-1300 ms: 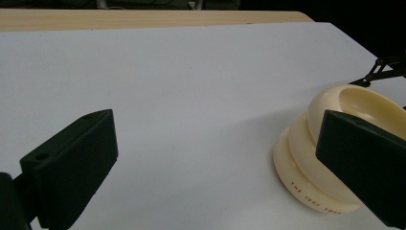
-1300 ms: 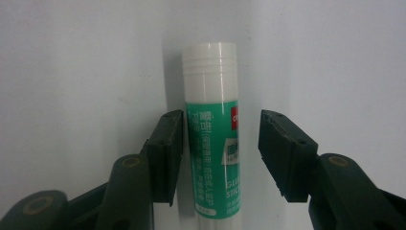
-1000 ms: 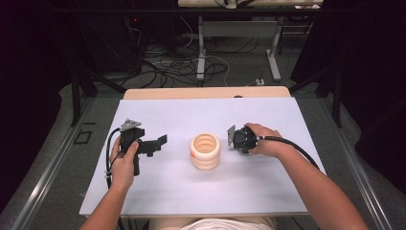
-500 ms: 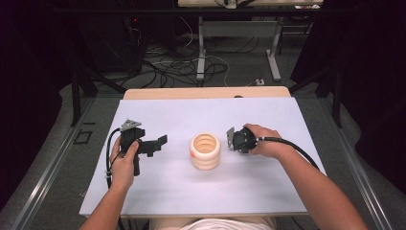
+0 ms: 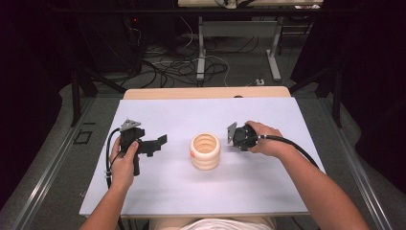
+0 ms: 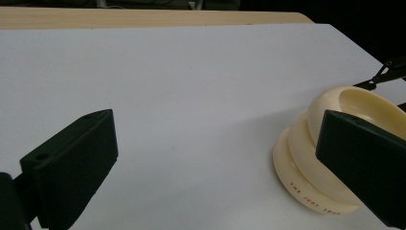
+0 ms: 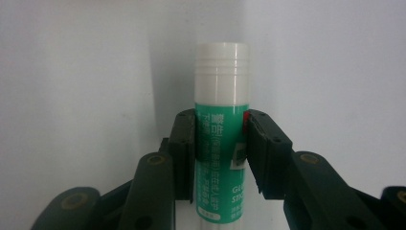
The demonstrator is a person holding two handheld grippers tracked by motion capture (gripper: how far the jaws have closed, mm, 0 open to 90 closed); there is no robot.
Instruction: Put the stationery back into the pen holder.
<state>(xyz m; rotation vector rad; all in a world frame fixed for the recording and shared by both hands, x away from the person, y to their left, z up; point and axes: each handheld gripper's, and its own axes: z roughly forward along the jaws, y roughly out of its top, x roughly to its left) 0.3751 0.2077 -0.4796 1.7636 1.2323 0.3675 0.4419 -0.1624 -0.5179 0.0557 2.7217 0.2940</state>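
A cream ribbed pot [image 5: 205, 151] stands open-topped in the middle of the white sheet; it also sits at the right of the left gripper view [image 6: 306, 163]. My left gripper [image 5: 160, 143] rests to its left and points at it, jaws wide apart with nothing between them [image 6: 215, 158]. To the right of the pot, my right gripper [image 5: 239, 136] points down at the sheet under the person's hand. In the right gripper view its pads [image 7: 220, 143] press on both sides of a green glue stick [image 7: 221, 86] with a white cap, which lies against the white surface.
The white sheet [image 5: 268, 182] covers a wooden table whose far edge [image 5: 206, 92] shows behind it. Both forearms come in from the near edge. Cables and table legs [image 5: 201, 52] lie on the floor beyond the table.
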